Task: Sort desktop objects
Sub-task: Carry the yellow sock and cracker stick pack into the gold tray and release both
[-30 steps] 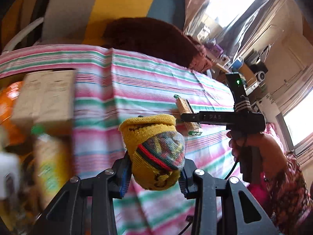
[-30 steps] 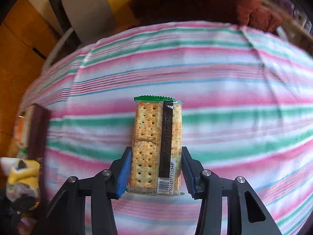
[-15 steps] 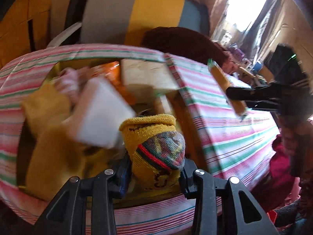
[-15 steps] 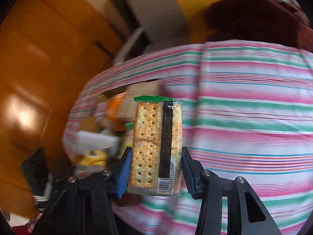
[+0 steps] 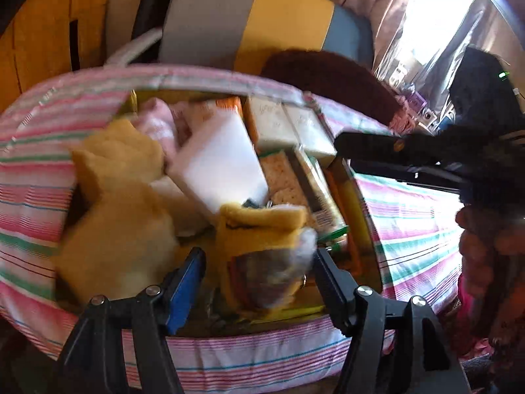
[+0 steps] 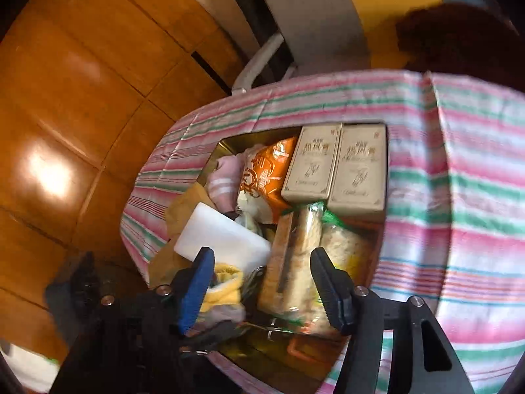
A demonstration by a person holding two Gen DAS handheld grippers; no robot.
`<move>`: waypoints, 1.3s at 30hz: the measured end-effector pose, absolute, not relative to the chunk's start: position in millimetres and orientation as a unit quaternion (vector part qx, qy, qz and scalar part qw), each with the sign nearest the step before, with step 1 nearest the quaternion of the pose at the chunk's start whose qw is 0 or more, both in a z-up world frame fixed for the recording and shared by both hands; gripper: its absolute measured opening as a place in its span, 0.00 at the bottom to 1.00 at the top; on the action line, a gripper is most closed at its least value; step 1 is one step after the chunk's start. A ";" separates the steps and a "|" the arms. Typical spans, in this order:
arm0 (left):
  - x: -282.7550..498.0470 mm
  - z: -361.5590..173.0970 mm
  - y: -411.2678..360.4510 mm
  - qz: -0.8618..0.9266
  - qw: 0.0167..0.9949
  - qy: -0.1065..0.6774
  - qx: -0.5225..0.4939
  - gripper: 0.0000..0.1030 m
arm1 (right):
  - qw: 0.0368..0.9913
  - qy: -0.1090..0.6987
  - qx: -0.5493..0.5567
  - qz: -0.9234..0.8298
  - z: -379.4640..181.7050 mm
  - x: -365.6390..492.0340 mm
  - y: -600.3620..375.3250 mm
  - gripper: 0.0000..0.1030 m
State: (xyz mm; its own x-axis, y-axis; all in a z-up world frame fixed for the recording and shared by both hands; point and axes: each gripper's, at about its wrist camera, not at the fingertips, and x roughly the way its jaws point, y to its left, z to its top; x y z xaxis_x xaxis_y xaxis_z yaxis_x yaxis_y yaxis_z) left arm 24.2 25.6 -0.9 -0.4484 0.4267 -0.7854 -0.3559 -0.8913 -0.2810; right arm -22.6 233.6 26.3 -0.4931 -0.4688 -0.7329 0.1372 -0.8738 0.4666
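- A striped pink, green and white cloth covers the counter (image 6: 459, 197).
- A box (image 6: 226, 144) on it holds two beige cartons (image 6: 334, 164), an orange packet, a white block.
- The cracker pack (image 6: 295, 262) lies inside, below the right gripper (image 6: 262, 282), fingers apart.
- The mustard sock (image 5: 262, 249), blurred, sits between the left gripper (image 5: 259, 282) fingers, spread wide.

Fuzzy knit sock (image 5: 262, 249), glossy cracker wrapper (image 6: 295, 262), woven striped tablecloth (image 6: 459, 180)
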 end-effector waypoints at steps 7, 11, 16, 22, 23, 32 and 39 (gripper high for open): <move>26.1 8.7 10.8 0.879 0.198 -0.055 -0.431 0.63 | 0.193 -0.146 0.476 -0.846 26.1 -28.6 213.2 0.37; 27.1 2.5 18.2 0.887 0.212 -0.016 -0.410 0.61 | 0.213 -0.145 0.476 -0.841 22.1 -54.6 182.7 0.35; 32.0 4.2 13.3 0.888 0.225 -0.033 -0.400 0.60 | 0.201 -0.102 0.517 -0.825 -3.7 -86.9 147.0 0.30; 47.3 19.1 -23.3 0.889 0.215 -0.111 -0.389 0.63 | 0.143 -0.047 0.520 -0.840 -8.6 -81.7 170.5 0.31; 49.5 22.4 -30.6 0.890 0.214 -0.128 -0.381 0.63 | 0.159 -0.078 0.510 -0.842 -6.0 -78.0 180.9 0.31; 46.0 34.4 -55.2 0.908 0.165 -0.165 -0.349 0.63 | 0.196 -0.128 0.441 -0.867 25.4 -58.1 180.8 0.31; 45.1 23.8 -60.8 0.900 0.151 -0.173 -0.369 0.63 | 0.212 -0.099 0.488 -0.841 -8.7 -76.9 139.4 0.27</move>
